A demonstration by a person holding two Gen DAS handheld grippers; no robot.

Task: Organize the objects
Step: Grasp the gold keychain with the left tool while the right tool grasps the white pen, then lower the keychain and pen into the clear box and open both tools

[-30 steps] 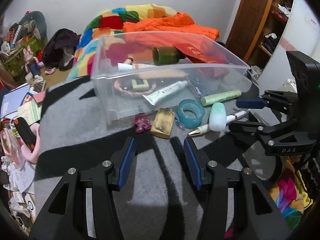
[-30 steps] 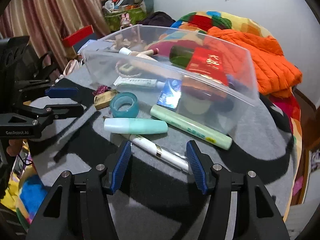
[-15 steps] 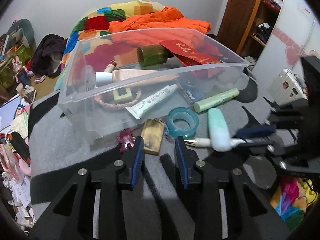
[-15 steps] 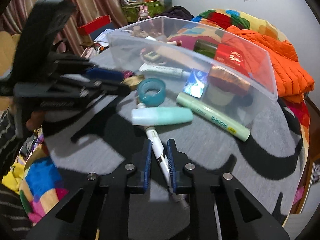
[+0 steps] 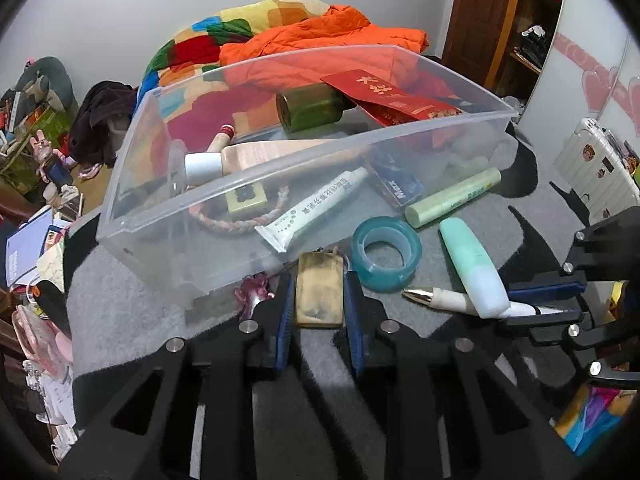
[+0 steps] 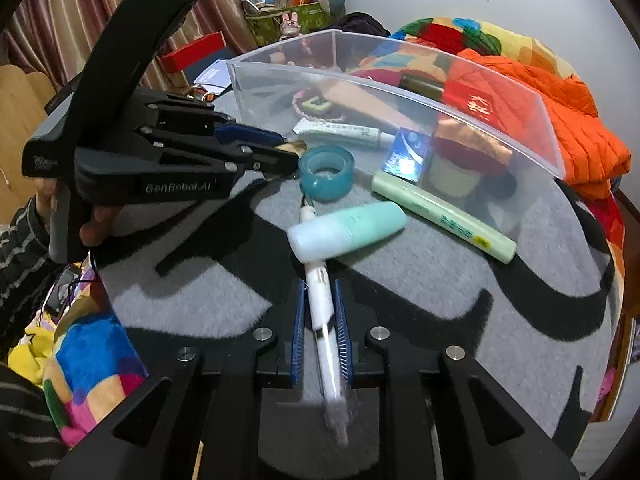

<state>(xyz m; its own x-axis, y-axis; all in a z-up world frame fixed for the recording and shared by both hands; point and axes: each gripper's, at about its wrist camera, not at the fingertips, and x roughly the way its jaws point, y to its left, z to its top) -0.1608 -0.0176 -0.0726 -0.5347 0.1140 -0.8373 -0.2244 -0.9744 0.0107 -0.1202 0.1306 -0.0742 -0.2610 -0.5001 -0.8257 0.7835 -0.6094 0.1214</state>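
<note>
A clear plastic bin (image 5: pixel 400 132) (image 6: pixel 500 92) stands on a grey and black mat and holds tubes, a green jar and a red envelope. In front of it lie a teal tape roll (image 5: pixel 386 254) (image 6: pixel 327 178), a mint cap-shaped tube (image 5: pixel 474 266) (image 6: pixel 348 230), a light green stick (image 5: pixel 452 198) (image 6: pixel 444 216) and a white pen (image 5: pixel 448 300) (image 6: pixel 322 308). My left gripper (image 5: pixel 318 300) (image 6: pixel 290 148) has its jaws closed around a tan keychain tag (image 5: pixel 319 300). My right gripper (image 6: pixel 320 320) (image 5: pixel 536 300) is shut on the white pen, whose front lies under the mint tube.
A pink charm (image 5: pixel 254 286) lies left of the tag, against the bin's front wall. A bed with an orange jacket (image 5: pixel 320 48) is behind the bin. Clutter and books (image 5: pixel 24 240) lie on the floor to the left, a white suitcase (image 5: pixel 596 176) to the right.
Both grippers moved forward and closed: the left from wide open to around the tan tag, the right from wide open to around the white pen.
</note>
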